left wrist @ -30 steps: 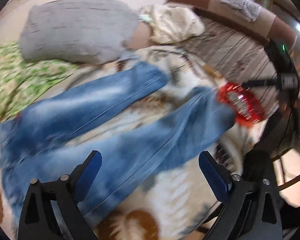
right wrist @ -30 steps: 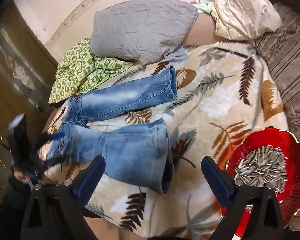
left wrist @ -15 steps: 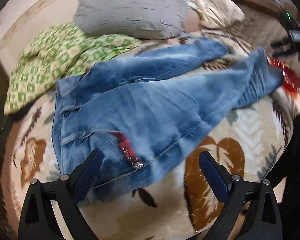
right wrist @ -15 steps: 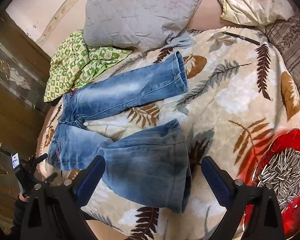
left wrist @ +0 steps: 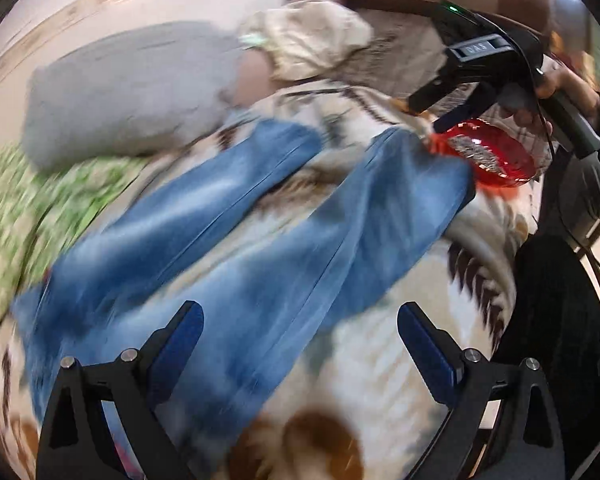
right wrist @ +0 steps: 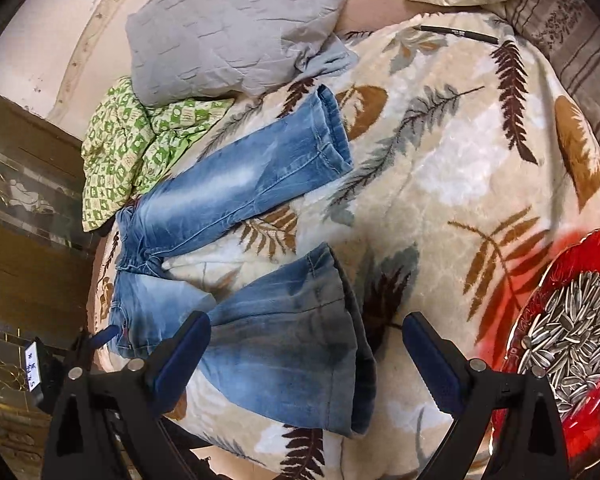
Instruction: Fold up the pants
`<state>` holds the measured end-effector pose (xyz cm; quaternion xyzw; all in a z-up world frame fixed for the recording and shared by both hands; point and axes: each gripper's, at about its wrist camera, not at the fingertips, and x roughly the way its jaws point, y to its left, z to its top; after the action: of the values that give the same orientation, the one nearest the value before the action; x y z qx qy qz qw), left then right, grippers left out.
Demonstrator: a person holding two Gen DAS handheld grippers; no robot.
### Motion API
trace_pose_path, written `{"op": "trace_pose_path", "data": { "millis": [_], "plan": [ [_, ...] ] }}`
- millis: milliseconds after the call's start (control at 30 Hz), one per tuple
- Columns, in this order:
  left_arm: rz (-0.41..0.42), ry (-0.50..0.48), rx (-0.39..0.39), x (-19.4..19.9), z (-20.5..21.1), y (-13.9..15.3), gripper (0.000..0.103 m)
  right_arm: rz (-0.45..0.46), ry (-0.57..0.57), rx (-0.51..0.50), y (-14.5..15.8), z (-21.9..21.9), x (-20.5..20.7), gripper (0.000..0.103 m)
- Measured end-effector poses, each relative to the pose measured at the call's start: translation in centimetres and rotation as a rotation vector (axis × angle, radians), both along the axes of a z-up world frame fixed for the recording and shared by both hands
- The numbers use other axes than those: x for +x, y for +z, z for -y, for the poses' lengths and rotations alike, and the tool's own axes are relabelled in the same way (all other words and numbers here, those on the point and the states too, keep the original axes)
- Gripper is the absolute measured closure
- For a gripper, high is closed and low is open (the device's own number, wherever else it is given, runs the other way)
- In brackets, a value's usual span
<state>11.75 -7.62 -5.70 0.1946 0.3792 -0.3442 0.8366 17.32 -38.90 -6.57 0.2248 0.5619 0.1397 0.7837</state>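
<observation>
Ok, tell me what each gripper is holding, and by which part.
Nothing. The left gripper and right gripper are both open above the jeans, fingers empty.

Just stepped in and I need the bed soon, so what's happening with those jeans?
A person holds a hand-held gripper in each hand over the bed. The left hand-held gripper and the right hand-held gripper are both open and grip nothing. The blue jeans lie unfolded on the leaf-print blanket, legs spread apart. A red dish of sunflower seeds sits near the leg ends. Folding hasn't started.
</observation>
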Motion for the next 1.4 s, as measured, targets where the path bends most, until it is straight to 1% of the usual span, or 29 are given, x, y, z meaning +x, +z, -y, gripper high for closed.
{"op": "trace_pose_path", "data": {
  "millis": [100,167,267,367,400,433,467,500,533,567,600,633,700,767,800,867,900,933,967,1000,1033,1067,1100,1167,1233,1300,1333,1367,1400],
  "plan": [
    [-0.018,-0.039,0.007,1.3,3.5,-0.3,0.005,-0.013,-0.004,0.011,-0.1,0.4,0.1,0.005],
    [-0.018,-0.050,0.024,1.8,4.8,-0.6,0.006,-0.021,-0.008,0.021,-0.2,0.6,0.3,0.005],
    [-0.012,-0.070,0.058,2.8,6.5,-1.3,0.006,-0.049,-0.009,0.060,-0.9,0.7,1.2,0.005],
    [-0.013,-0.083,0.105,3.5,7.5,-2.3,0.006,-0.098,-0.005,0.109,-2.4,0.4,2.5,0.005],
    [-0.020,-0.095,0.114,3.7,7.5,-2.7,0.006,-0.116,0.010,0.128,-3.1,0.0,3.0,0.007],
    [-0.038,-0.114,0.114,3.8,7.8,-3.1,0.009,-0.121,0.026,0.139,-3.4,-0.5,3.3,0.010],
    [-0.056,-0.130,0.107,3.9,7.5,-3.3,0.040,-0.115,0.046,0.149,-3.7,-1.1,3.5,0.027],
    [-0.103,-0.163,0.111,4.1,7.6,-3.8,0.073,-0.105,0.068,0.160,-3.9,-1.6,3.6,0.048],
    [-0.117,-0.150,0.144,4.4,7.7,-4.2,0.096,-0.089,0.086,0.165,-3.9,-2.0,3.7,0.075],
    [-0.123,-0.130,0.159,4.7,7.5,-4.3,0.100,-0.067,0.107,0.155,-3.6,-2.4,3.7,0.082],
    [-0.140,-0.140,0.138,4.7,7.3,-4.1,0.100,-0.046,0.129,0.136,-3.2,-3.0,3.6,0.081],
    [-0.139,-0.148,0.120,4.7,7.1,-3.6,0.100,-0.027,0.146,0.119,-2.7,-3.5,3.6,0.082],
    [-0.100,-0.148,0.086,4.5,6.2,-1.8,0.101,0.021,0.180,0.090,-1.2,-4.1,3.7,0.082],
    [-0.057,-0.122,0.055,4.8,5.3,0.2,0.101,0.071,0.181,0.070,0.8,-4.2,4.2,0.082],
    [-0.021,-0.096,0.027,5.1,4.6,1.9,0.101,0.111,0.176,0.045,2.3,-4.3,4.8,0.082],
    [0.035,-0.055,-0.015,5.4,3.8,4.5,0.101,0.202,0.168,0.014,5.5,-4.4,5.9,0.082],
    [0.079,-0.028,-0.042,5.5,3.1,6.1,0.101,0.284,0.169,-0.009,7.8,-4.7,6.3,0.082],
    [0.106,-0.011,-0.057,5.5,2.7,7.1,0.101,0.355,0.176,-0.023,9.8,-5.1,6.3,0.082],
    [0.131,0.002,-0.074,5.5,2.3,8.0,0.101,0.446,0.186,-0.050,12.1,-5.7,5.9,0.082],
    [0.152,0.006,-0.093,5.1,2.0,8.9,0.101,0.509,0.197,-0.077,13.6,-6.3,5.3,0.082],
    [0.158,0.002,-0.097,5.0,2.0,9.1,0.101,0.570,0.207,-0.106,15.0,-6.9,4.6,0.082],
    [0.161,-0.009,-0.091,4.4,2.1,9.1,0.101,0.609,0.214,-0.128,15.9,-7.4,3.8,0.082],
    [0.160,-0.019,-0.080,4.0,2.2,8.7,0.101,0.611,0.210,-0.152,16.0,-7.6,3.1,0.082],
    [0.127,-0.053,-0.047,2.8,3.2,6.7,0.101,0.550,0.195,-0.192,14.3,-7.7,2.1,0.082],
    [0.065,-0.104,-0.002,1.3,4.8,3.3,0.101,0.424,0.178,-0.223,10.3,-6.8,1.0,0.082],
    [0.003,-0.159,0.079,-0.7,6.8,-0.9,0.100,0.233,0.169,-0.238,4.5,-5.7,-0.3,0.082],
    [-0.012,-0.178,0.107,-1.5,7.5,-2.3,0.100,0.143,0.177,-0.247,1.5,-5.2,-1.4,0.082],
    [-0.029,-0.198,0.141,-2.4,8.2,-3.9,0.100,0.097,0.176,-0.251,0.0,-5.0,-2.2,0.082],
    [-0.047,-0.205,0.158,-3.0,8.5,-5.1,0.100,0.056,0.178,-0.253,-1.7,-4.8,-3.4,0.082]
  ]
}}
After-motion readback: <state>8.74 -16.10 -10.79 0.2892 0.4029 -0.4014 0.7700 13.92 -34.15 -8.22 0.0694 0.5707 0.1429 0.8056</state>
